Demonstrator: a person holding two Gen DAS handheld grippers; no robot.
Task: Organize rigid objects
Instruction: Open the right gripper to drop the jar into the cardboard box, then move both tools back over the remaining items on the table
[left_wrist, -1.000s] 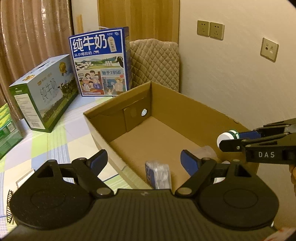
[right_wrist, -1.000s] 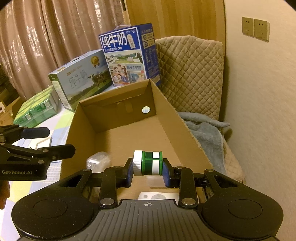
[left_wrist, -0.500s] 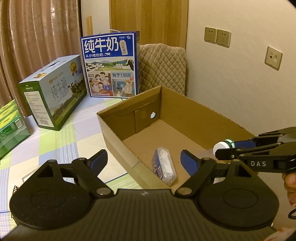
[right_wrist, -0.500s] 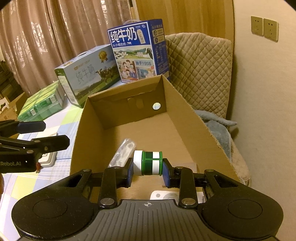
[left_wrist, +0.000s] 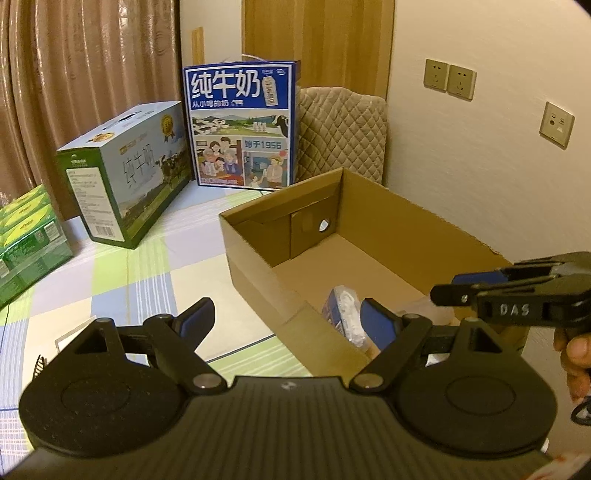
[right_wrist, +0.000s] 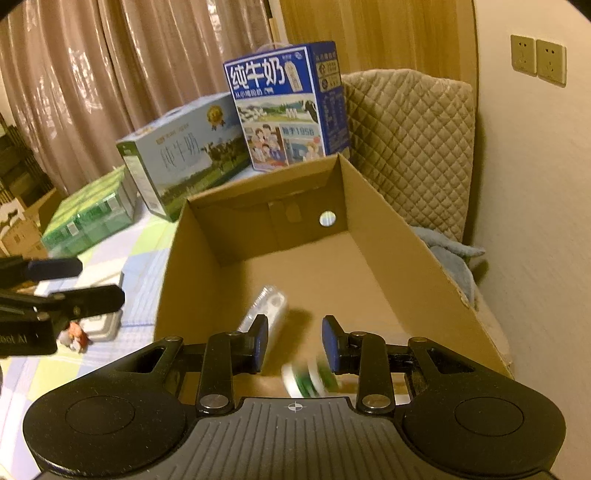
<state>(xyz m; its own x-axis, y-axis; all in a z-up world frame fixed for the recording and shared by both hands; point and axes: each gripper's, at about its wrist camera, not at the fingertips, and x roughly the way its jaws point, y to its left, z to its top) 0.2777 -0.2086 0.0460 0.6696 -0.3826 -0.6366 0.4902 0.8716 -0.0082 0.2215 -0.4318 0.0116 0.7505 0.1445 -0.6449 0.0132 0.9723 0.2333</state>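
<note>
The right hand-held gripper (right_wrist: 291, 343) hangs over the near end of the open cardboard box (right_wrist: 424, 266), its pads parted and gripping nothing. Just below them, toward the near wall, the small green-and-white bottle (right_wrist: 308, 380) shows as a blur, seemingly dropping inside the box, its long axis roughly crosswise and tilted. A clear wrapped packet (right_wrist: 264, 308) lies on the box floor just left of it. The left hand-held gripper (left_wrist: 284, 321) is also spread and empty, outside the box's left wall, farther from the bottle than the right one.
</note>
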